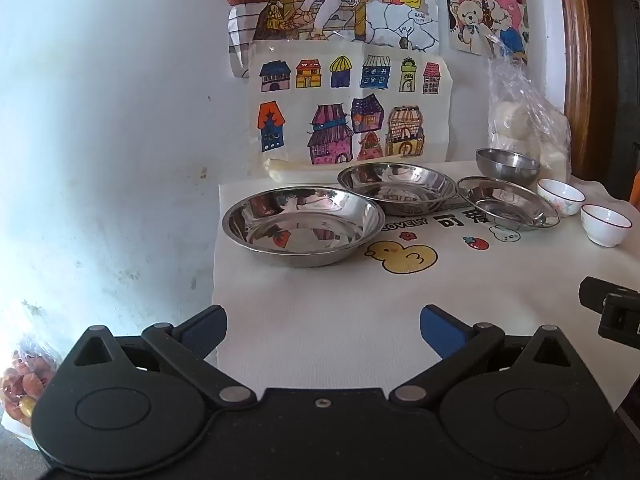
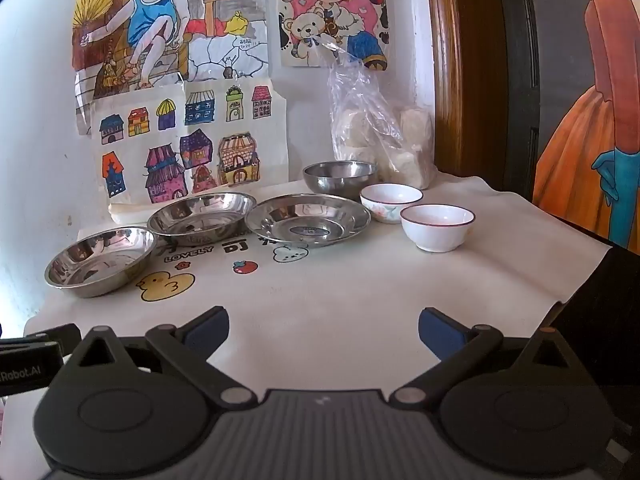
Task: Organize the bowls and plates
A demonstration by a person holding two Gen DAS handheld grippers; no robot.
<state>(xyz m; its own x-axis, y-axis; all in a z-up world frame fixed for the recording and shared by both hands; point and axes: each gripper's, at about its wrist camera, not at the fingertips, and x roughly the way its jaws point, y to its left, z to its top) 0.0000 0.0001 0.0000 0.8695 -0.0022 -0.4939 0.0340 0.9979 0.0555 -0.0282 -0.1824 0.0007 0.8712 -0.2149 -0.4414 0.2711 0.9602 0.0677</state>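
White wall (image 1: 100, 120) behind, kids' colored drawings (image 2: 192, 140) taped to it, wooden door frame (image 2: 452, 80) at right. Worktop (image 2: 360, 300) pushed against the wall, covered with a white cloth (image 1: 320, 320) printed with a yellow duck, strawberry, bunny and "LOVELY" text.

Three steel plates in a loose row along the back half of the cloth: left steel plate (image 1: 302, 224) nearest the cloth's left edge, middle steel plate (image 1: 396, 186) just behind and right of it, rims close or touching, cannot tell which. Right steel plate (image 1: 507, 202) shallower with a wide flat rim, just beside the middle one. Steel bowl (image 2: 340, 176) behind the right plate, near the wall. Two white ceramic bowls right of the plates: flower-pattern bowl (image 2: 390, 200) and red-rim bowl (image 2: 437, 226) in front of it, very close together. All upright, none stacked.

Clear plastic bag (image 2: 380, 136) with pale lumps inside stands in the back corner, behind the steel bowl. Rolled pale item (image 1: 280, 168) lies at the wall base behind the left plate. Second bag of reddish fruit (image 1: 22, 384) low down, off the worktop's left side.

Left claw (image 1: 323, 330) spread wide apart, nothing between the blue pads, hovering over bare cloth at the front edge. Right claw (image 2: 323, 330) same: wide apart, empty, over bare cloth, well short of the dishes.
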